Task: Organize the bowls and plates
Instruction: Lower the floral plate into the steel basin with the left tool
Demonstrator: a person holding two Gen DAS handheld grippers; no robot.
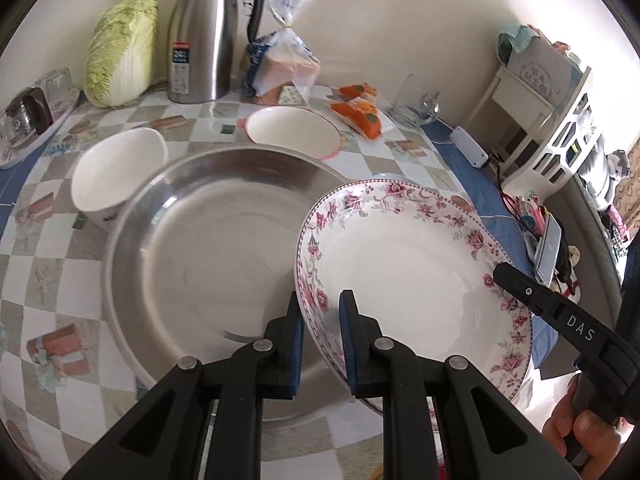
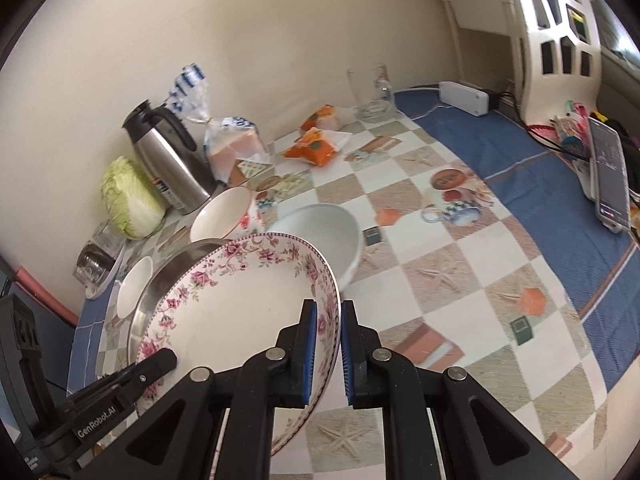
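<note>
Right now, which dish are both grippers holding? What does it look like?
Find the big round steel basin in the middle of the checked tablecloth. Tilted over its rim is a white plate, pinched at opposite edges. It alone has pink flowers around its rim; the nearby bowls are plainer inside.

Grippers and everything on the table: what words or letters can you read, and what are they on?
"DAS": on the right gripper, seen from the left wrist.
"GenRobot.AI": on the left gripper, seen from the right wrist.
Thermos label: too small to read.
Bread bag print: blurred.
Card on the shelf: not readable.
Phone screen: too small to read.
</note>
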